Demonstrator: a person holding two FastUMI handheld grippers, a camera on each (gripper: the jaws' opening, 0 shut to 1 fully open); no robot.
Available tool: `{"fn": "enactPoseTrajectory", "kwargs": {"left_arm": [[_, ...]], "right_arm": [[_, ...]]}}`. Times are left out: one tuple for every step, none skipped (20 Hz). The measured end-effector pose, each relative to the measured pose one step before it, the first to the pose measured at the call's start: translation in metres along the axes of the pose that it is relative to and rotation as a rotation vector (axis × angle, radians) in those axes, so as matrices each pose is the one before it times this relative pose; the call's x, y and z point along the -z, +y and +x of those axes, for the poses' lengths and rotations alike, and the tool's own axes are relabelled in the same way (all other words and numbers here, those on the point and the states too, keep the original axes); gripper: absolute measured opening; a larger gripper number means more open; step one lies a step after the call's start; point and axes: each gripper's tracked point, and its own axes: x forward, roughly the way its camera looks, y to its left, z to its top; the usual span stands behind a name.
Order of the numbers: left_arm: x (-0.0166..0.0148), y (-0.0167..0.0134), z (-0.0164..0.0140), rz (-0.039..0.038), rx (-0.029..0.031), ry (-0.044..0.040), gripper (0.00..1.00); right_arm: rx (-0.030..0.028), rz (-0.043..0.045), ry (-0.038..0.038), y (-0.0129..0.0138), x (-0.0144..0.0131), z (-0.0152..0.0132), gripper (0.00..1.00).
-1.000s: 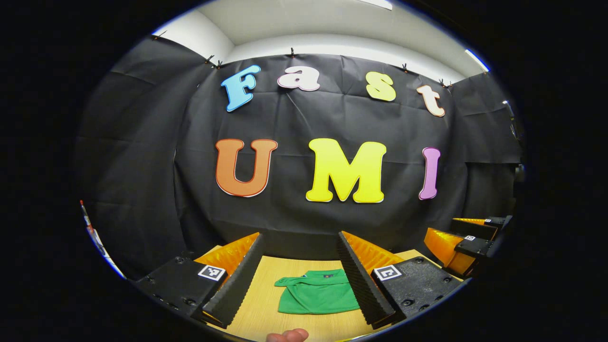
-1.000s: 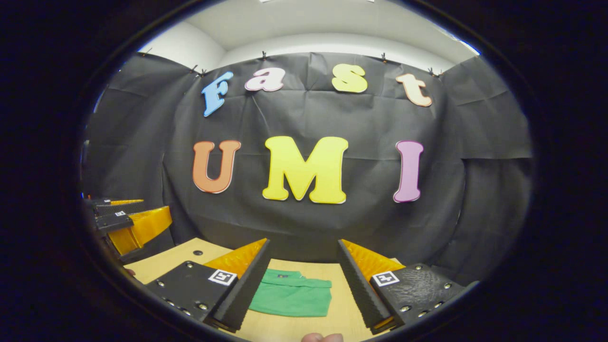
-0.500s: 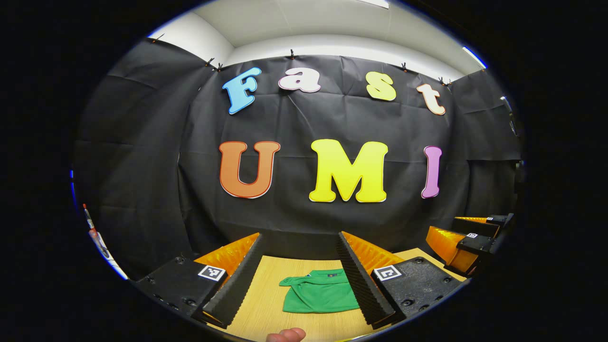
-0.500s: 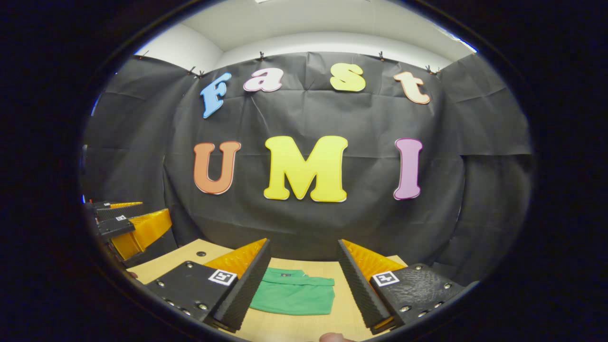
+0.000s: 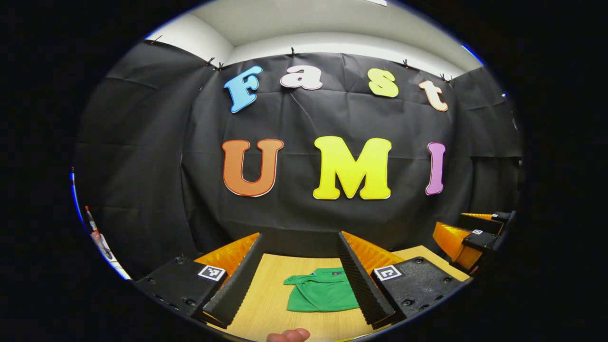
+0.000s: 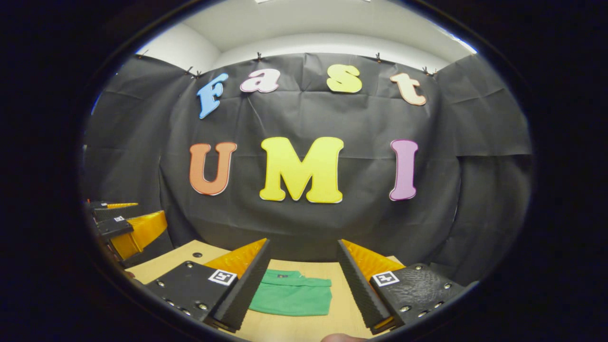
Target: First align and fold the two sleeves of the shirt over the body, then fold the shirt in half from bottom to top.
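Light wooden desk (image 5: 270,294) carries the folded green polo shirt (image 5: 323,297), looking finished (my guess). It lies ahead of both raised grippers; left gripper (image 5: 299,273) and right gripper (image 6: 301,278) are spread wide, holding nothing, about equally near.

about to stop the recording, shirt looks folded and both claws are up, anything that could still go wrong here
1. The green shirt lies folded on the table, but one corner pokes out at its upper left edge, so the fold may loosen if nudged.
2. The left claw and right claw are open above the shirt; lowering them could snag it.
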Motion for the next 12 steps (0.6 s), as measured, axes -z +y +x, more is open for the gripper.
{"fn": "enactPoseTrajectory", "kwargs": {"left_arm": [[0.00043,-0.00075,-0.00026,0.00136,0.00216,0.00040,0.97],[0.00010,0.00038,0.00102,-0.00002,-0.00001,-0.00100,0.97],[0.00090,-0.00034,0.00137,-0.00043,0.00361,0.00219,0.97],[0.00075,0.00010,0.00074,0.00049,-0.00091,0.00216,0.97],[0.00051,0.00054,0.00005,0.00051,-0.00021,0.00301,0.97],[0.00092,0.00051,0.00023,-0.00074,-0.00130,0.00290,0.97],[0.00097,0.00058,0.00078,-0.00070,-0.00252,0.00127,0.97],[0.00011,0.00044,0.00072,0.00063,-0.00142,0.00350,0.97],[0.00078,0.00068,0.00133,0.00024,-0.00169,0.00204,0.97],[0.00038,0.00018,0.00075,0.00029,0.00089,0.00108,0.97],[0.00045,-0.00034,-0.00024,0.00124,-0.00020,0.00106,0.97],[-0.00028,0.00020,0.00028,0.00170,-0.00156,0.00069,0.97]], "right_arm": [[-0.00083,0.00308,0.00076,0.00098,-0.00008,0.00062,0.88],[0.00053,0.00030,0.00174,0.00008,0.00063,0.00119,0.88],[-0.00090,-0.00058,0.00078,-0.00001,0.00010,-0.00016,0.88],[-0.00068,-0.00043,0.00114,0.00042,0.00026,0.00083,0.88],[-0.00047,-0.00046,0.00048,0.00036,0.00075,0.00009,0.88],[-0.00126,-0.00141,0.00149,0.00032,-0.00004,0.00072,0.88],[-0.00153,-0.00015,0.00175,0.00080,0.00115,0.00121,0.88],[-0.00090,0.00090,0.00191,0.00010,0.00047,0.00045,0.88],[0.00142,0.00133,0.00061,-0.00034,-0.00042,0.00118,0.88],[0.00050,0.00193,0.00097,0.00040,0.00048,0.00098,0.88],[0.00037,0.00130,0.00047,0.00002,0.00082,0.00031,0.88],[-0.00033,-0.00035,0.00215,0.00029,0.00032,0.00024,0.88]]}}
